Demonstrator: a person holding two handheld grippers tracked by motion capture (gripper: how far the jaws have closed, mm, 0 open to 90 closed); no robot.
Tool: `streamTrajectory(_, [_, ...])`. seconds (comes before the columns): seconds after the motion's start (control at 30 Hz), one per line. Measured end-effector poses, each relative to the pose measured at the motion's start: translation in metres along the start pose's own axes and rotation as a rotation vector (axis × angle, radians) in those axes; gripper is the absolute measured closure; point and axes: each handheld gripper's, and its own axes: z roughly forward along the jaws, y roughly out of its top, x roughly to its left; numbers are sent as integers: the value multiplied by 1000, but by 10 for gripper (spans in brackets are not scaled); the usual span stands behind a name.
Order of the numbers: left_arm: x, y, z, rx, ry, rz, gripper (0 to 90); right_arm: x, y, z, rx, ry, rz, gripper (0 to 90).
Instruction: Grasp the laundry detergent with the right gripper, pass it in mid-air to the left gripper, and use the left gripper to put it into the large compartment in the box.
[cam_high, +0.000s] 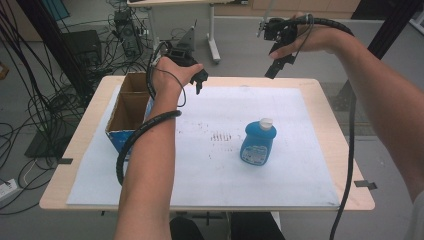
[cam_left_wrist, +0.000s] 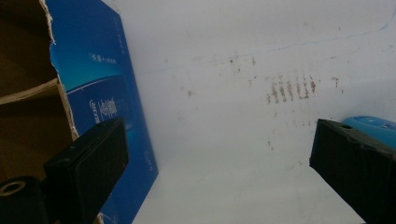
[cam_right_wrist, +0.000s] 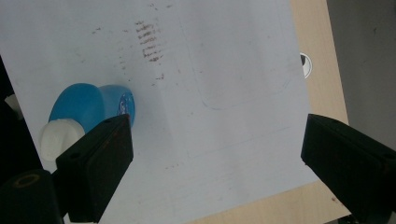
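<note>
A blue bottle (cam_high: 258, 142) with a white cap stands upright on the white sheet (cam_high: 210, 160), right of centre. My left gripper (cam_high: 199, 80) hovers near the far edge, beside the open cardboard box (cam_high: 129, 107). Its jaws stand wide apart with nothing between them. In the left gripper view the box's blue side (cam_left_wrist: 107, 102) is at the left and the bottle (cam_left_wrist: 373, 128) peeks in at the right. My right gripper (cam_high: 278, 62) is raised above the far right of the table, open and empty. The right gripper view looks down on the bottle (cam_right_wrist: 88, 109).
The wooden table (cam_high: 335, 125) borders the sheet, with brown smudges (cam_high: 220, 136) at its middle. Cables and equipment lie on the floor at the far left. A white table leg (cam_high: 214, 35) stands behind. Black tape tabs mark the table's edges.
</note>
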Motion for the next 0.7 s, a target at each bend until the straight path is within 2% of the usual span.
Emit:
streamTrajectory(0.43, [3, 0, 0, 0, 4, -4, 51, -2, -6, 2, 7, -5, 1, 93])
streamTrajectory(0.7, [0, -1, -4, -6, 9, 1, 51, -1, -27, -5, -8, -11, 18, 93])
